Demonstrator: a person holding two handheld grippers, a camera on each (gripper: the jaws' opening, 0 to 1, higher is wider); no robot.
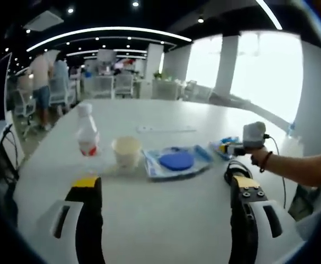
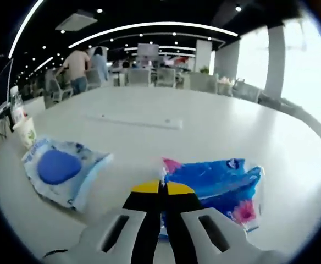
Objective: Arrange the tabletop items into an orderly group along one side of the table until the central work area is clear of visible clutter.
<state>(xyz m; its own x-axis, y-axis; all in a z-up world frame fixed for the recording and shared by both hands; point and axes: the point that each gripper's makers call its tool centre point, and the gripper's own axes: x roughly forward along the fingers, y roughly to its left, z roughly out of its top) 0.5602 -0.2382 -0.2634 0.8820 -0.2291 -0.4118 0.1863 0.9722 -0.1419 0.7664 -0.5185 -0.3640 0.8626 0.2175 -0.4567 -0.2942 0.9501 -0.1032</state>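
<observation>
Judging by how things lay, the tidying was partly done: a bottle (image 1: 87, 132), a paper cup (image 1: 126, 151) and a clear pouch (image 1: 174, 162) with a blue disc inside sat in a loose row across the white table (image 1: 166, 220), with a blue packet (image 2: 221, 184) just beyond the pouch. They were near one another but not yet lined along an edge, and a thin white strip (image 2: 136, 121) lay alone farther back, so gathering was left.

The left gripper (image 1: 166, 190) hung over bare tabletop with its jaws wide apart, holding nothing. The right gripper (image 2: 160, 190) had its yellow-tipped jaws pressed together at the near edge of the blue packet, seemingly pinching it, though the contact itself was hard to make out.

The bottle looked nearly empty, capped, with a red label. I could not tell what the cup held. The packet's contents were unclear.
</observation>
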